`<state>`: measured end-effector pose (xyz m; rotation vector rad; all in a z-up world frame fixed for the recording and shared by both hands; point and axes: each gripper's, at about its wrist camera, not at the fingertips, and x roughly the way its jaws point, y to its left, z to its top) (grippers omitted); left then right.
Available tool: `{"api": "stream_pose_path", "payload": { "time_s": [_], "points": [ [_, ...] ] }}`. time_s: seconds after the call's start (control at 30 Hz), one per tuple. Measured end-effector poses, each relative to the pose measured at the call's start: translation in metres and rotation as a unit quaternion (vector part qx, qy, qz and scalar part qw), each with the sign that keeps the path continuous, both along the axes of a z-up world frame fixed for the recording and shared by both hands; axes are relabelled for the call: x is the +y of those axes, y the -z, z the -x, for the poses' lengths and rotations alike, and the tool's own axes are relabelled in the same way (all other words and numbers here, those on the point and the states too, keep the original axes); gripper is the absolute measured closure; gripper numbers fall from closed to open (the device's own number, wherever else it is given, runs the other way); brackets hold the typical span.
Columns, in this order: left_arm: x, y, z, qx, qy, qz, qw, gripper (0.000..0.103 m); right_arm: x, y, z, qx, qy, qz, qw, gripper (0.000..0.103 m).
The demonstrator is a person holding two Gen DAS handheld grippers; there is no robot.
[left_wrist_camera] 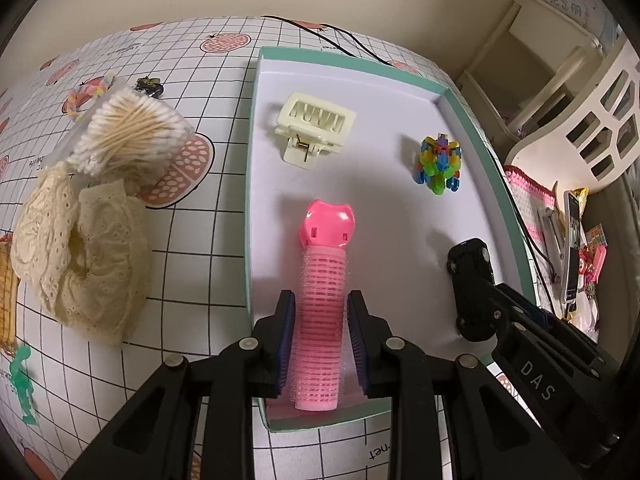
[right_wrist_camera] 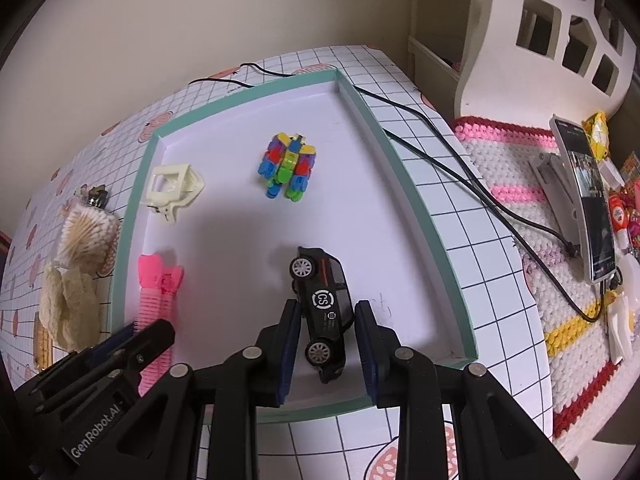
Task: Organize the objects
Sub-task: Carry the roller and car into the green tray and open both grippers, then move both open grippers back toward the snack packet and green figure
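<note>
Pink roller (left_wrist_camera: 322, 300) lying in tray (left_wrist_camera: 472, 168), flanked by left gripper (left_wrist_camera: 320, 344) pads, contact unclear; car (right_wrist_camera: 322, 312) on its side between right gripper (right_wrist_camera: 327, 350) pads, gaps showing, released; clip (left_wrist_camera: 314, 128) at 11 o'clock of roller, block toy (left_wrist_camera: 438, 164) at 1 o'clock; swabs (left_wrist_camera: 128, 132) and lace (left_wrist_camera: 80, 248) outside at 9 o'clock

pink hair roller (left_wrist_camera: 322, 300) | black toy car (right_wrist_camera: 324, 312) | cream claw clip (left_wrist_camera: 314, 130) | mint-rimmed tray (left_wrist_camera: 486, 168)

Black toy car (right_wrist_camera: 325, 312) between jaws, tray (right_wrist_camera: 404, 168)
</note>
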<state>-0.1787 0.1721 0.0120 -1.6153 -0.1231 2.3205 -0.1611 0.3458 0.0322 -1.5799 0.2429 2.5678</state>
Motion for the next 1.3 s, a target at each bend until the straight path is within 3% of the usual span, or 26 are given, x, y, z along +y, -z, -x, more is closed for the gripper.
{"api": "stream_pose_path", "payload": {
  "time_s": [0.17,0.33,0.63,0.8,0.87,1.17,1.23,1.3],
  "points": [
    [0.0,-0.002,0.003,-0.002,-0.001,-0.008,1.0,0.075,-0.002,-0.001,-0.001,0.004,0.0,-0.002,1.0,0.073],
    [-0.002,-0.009,0.0,0.007,0.003,-0.02,0.9998,0.061,-0.003,-0.004,-0.003,0.008,-0.001,-0.004,1.0,0.072],
    [-0.021,-0.024,-0.007,0.027,-0.005,-0.033,0.9991,0.059,-0.006,-0.009,-0.006,0.014,0.0,-0.008,1.0,0.071],
    [-0.036,-0.037,-0.012,0.047,-0.008,-0.038,0.9981,0.05,-0.01,-0.011,-0.007,0.017,-0.001,-0.01,1.0,0.07],
    [-0.038,-0.038,-0.01,0.051,-0.012,-0.036,0.998,0.046,-0.012,-0.011,-0.007,0.018,-0.001,-0.011,1.0,0.055],
    [-0.055,-0.04,-0.006,0.061,-0.034,-0.011,0.9975,0.033,-0.022,-0.014,-0.007,0.023,-0.009,-0.016,1.0,0.038],
    [-0.059,-0.038,-0.005,0.06,-0.04,-0.005,0.9974,0.02,-0.024,-0.014,-0.007,0.023,-0.011,-0.017,1.0,0.033],
    [-0.062,-0.037,-0.005,0.062,-0.044,0.0,0.9971,0.016,-0.027,-0.013,-0.007,0.024,-0.015,-0.018,0.999,0.031]
  ]
}}
